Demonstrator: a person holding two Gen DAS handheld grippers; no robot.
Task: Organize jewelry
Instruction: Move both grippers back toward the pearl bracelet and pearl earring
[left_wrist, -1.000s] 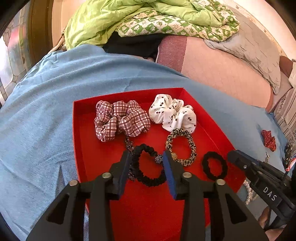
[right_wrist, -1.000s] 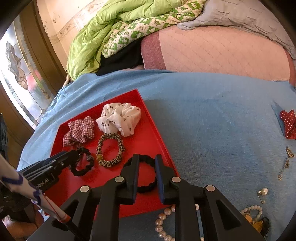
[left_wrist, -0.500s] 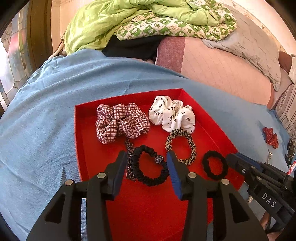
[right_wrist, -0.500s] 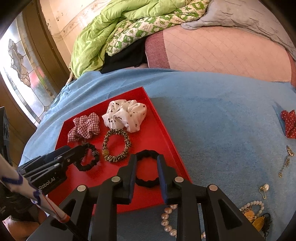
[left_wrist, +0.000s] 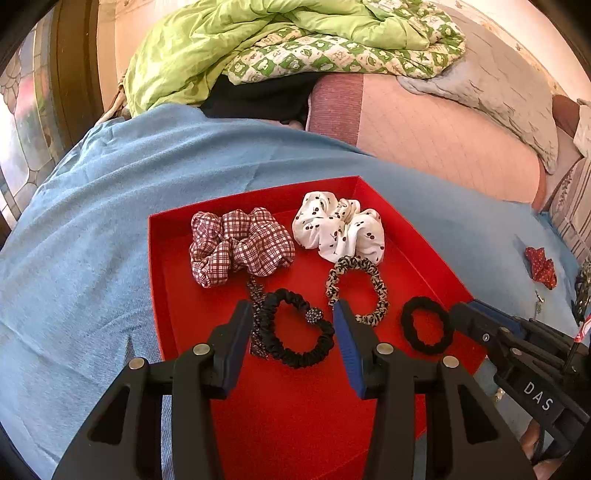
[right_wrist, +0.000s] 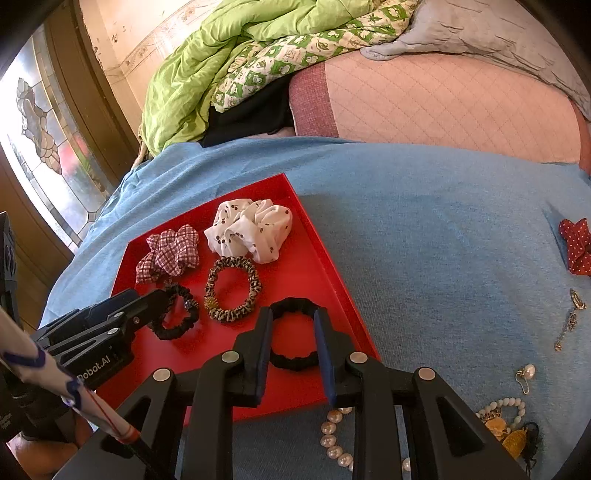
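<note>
A red tray (left_wrist: 159, 280) (right_wrist: 332, 291) lies on the blue cloth. In it are a plaid scrunchie (left_wrist: 240, 247), a white cherry scrunchie (left_wrist: 338, 229), a leopard hair tie (left_wrist: 356, 286), a black satin tie with a bead (left_wrist: 295, 328) and a plain black hair tie (left_wrist: 426, 325) (right_wrist: 293, 332). My left gripper (left_wrist: 291, 317) is open, its fingers either side of the black satin tie. My right gripper (right_wrist: 293, 325) is open around the plain black tie, which lies on the tray.
On the cloth right of the tray lie a pearl bracelet (right_wrist: 334, 439), a pearl earring (right_wrist: 526, 373), a small chain (right_wrist: 569, 321), a red dotted bow (right_wrist: 578, 245) and a beaded heap (right_wrist: 506, 424). A green quilt (right_wrist: 229, 66) and pink mattress (right_wrist: 436, 103) lie behind.
Both grippers have opened wider and drawn back a little. The plain black tie, earlier between the right fingers, now lies free on the tray.
</note>
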